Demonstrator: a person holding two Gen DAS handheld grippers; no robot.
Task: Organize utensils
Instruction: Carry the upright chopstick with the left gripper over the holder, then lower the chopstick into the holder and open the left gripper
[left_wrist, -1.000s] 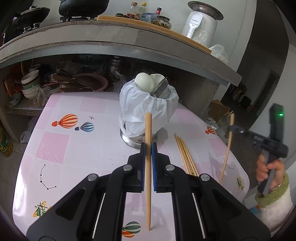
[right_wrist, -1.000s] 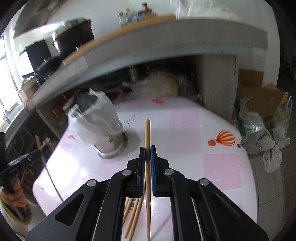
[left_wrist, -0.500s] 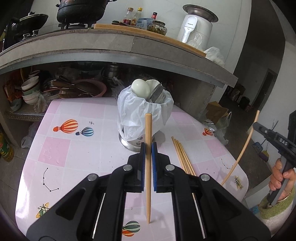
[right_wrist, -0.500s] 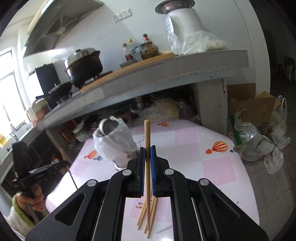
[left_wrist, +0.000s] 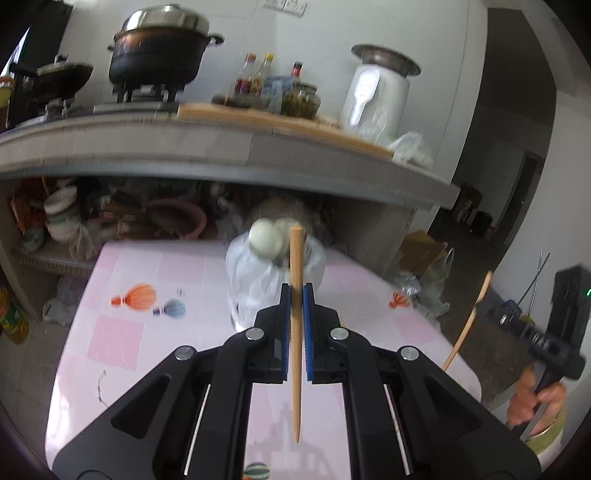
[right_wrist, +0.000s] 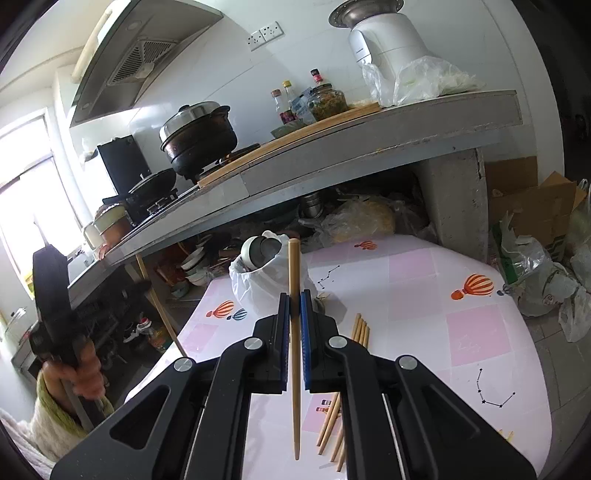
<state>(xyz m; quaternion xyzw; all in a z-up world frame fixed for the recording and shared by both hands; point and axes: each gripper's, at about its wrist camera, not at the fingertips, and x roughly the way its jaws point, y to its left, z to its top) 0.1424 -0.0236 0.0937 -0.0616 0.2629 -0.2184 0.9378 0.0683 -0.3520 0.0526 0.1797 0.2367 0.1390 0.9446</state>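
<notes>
The left gripper is clamped on a single wooden chopstick. The blue pads press the shaft from both sides, above its midpoint. The long axis of the chopstick runs close to vertical in the left wrist view: the blunt, thick end points up and away from the camera, and the tapered tip points down toward the pink table, clear of the surface.

The right gripper is closed on a second chopstick in the same manner. Its axis is also near vertical in the right wrist view, thick end up, tapered tip down, with the tip hanging above the tabletop.

A loose bundle of chopsticks lies flat on the table, just right of the held one in the right wrist view. Their long axes run roughly parallel to one another, pointing away from the camera toward the holder.

The utensil holder stands upright on the far part of the table. It is a metal cup lined with a white plastic bag, with spoon bowls projecting above its rim. Both held chopsticks are apart from it.
</notes>
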